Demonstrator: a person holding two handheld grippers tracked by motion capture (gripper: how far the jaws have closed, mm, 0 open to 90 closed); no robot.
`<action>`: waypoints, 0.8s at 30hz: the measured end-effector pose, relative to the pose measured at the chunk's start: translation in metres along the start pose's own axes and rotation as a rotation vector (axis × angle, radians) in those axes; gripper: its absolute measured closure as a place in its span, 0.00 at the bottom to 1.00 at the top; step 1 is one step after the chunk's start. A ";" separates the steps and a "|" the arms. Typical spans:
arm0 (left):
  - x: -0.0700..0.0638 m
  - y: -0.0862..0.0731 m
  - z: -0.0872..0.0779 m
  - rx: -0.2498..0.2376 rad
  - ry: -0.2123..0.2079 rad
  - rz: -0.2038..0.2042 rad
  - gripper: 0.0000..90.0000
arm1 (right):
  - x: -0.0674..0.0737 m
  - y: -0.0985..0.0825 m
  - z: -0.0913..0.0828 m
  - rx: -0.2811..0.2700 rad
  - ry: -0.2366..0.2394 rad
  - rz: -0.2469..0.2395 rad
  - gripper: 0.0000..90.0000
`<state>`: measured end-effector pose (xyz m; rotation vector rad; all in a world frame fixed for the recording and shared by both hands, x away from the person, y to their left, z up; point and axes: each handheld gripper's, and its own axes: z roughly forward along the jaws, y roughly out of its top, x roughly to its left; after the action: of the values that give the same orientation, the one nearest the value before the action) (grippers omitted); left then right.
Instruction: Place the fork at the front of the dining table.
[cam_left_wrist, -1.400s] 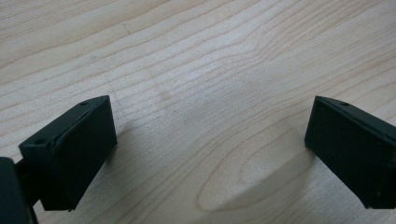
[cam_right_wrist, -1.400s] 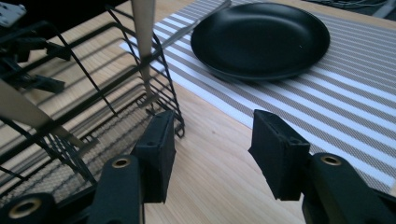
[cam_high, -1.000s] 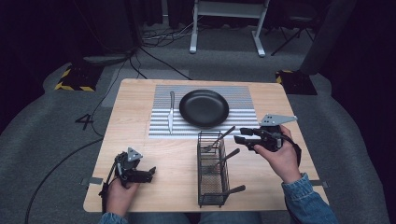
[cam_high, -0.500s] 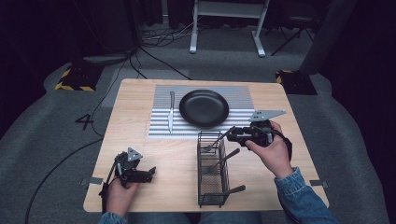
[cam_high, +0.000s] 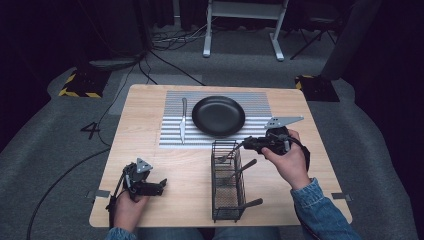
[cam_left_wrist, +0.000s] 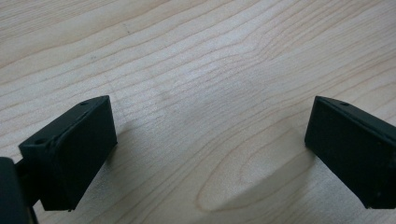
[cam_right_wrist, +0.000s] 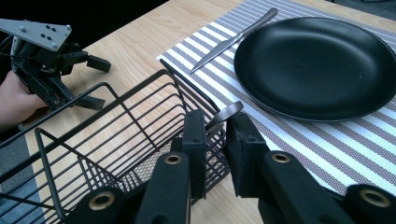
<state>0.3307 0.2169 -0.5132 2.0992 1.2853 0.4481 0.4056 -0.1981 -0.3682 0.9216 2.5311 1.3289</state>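
At centre-right of high view, right gripper (cam_high: 246, 144) has moved left to wire basket (cam_high: 226, 200); jaws just closing round utensil handle (cam_right_wrist: 225, 113) at basket's far rim, grip likely imminent. Left gripper (cam_high: 159, 186), lower left, gapes empty on table (cam_left_wrist: 196, 60).

I am working in a recording studio or lab, not a home: my light wooden table (cam_high: 165, 195) stands on grey carpet (cam_high: 60, 165) among dark surroundings. At twelve o'clock, a white metal stand (cam_high: 243, 30) and black floor cables (cam_high: 165, 42); at ten, yellow-black hazard tape (cam_high: 77, 92).
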 end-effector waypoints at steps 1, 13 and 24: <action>0.000 0.000 0.000 0.000 0.000 0.000 0.03 | 0.000 0.000 0.000 -0.004 0.003 -0.002 0.88; 0.000 0.000 0.000 -0.001 0.000 -0.001 0.03 | 0.009 0.008 0.000 -0.037 0.025 -0.023 0.96; 0.000 0.000 0.000 -0.002 0.000 -0.002 0.03 | 0.015 0.020 -0.011 -0.071 0.004 -0.056 0.97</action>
<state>0.3307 0.2168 -0.5133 2.0966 1.2863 0.4481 0.3986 -0.1889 -0.3434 0.8289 2.4755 1.3955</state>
